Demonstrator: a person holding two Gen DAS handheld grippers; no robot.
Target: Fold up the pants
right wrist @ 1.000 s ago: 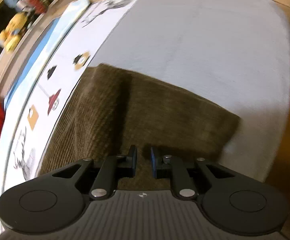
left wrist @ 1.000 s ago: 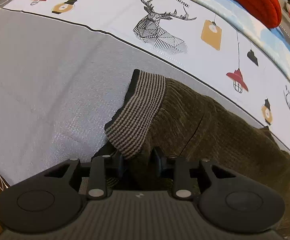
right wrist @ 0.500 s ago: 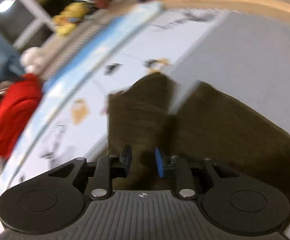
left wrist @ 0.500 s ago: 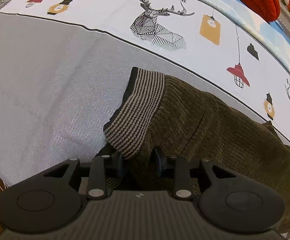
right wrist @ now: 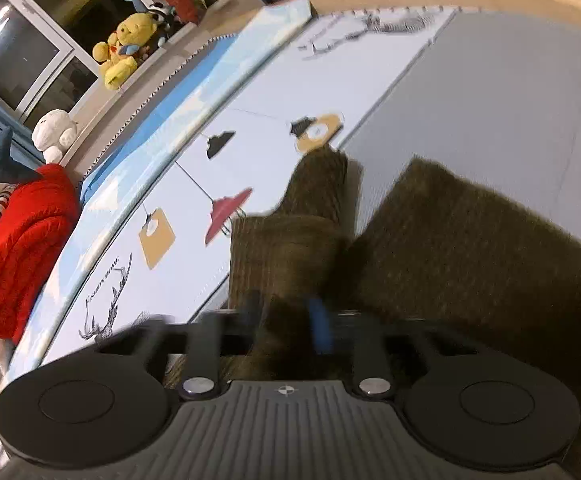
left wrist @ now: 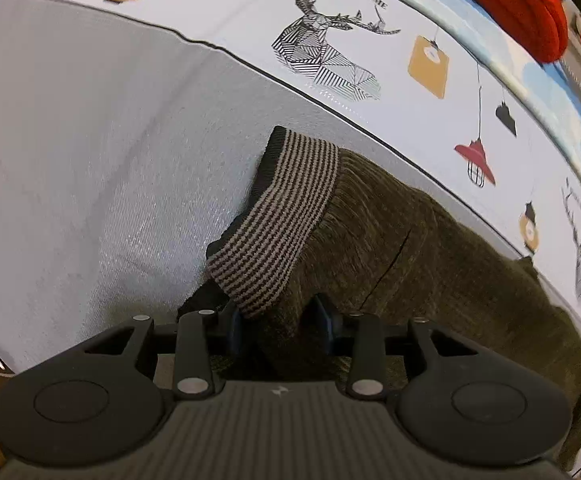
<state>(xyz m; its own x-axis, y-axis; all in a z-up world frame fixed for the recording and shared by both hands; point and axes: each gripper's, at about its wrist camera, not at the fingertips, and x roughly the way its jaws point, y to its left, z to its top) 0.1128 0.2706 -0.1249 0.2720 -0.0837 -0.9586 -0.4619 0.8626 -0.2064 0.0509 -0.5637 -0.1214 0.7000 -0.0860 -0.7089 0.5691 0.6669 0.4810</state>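
Woven grey bedding (left wrist: 90,160) carries ribbed olive pants (left wrist: 430,264), both left gripper (left wrist: 278,320) and right gripper (right wrist: 286,320) pinching cloth.

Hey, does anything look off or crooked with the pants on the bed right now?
Yes. The striped waistband is flipped up and slanted rather than lying flat, beside the left gripper. At the right gripper, the pants are bunched into a raised, uneven hump, with one narrow part sticking out toward the printed sheet.
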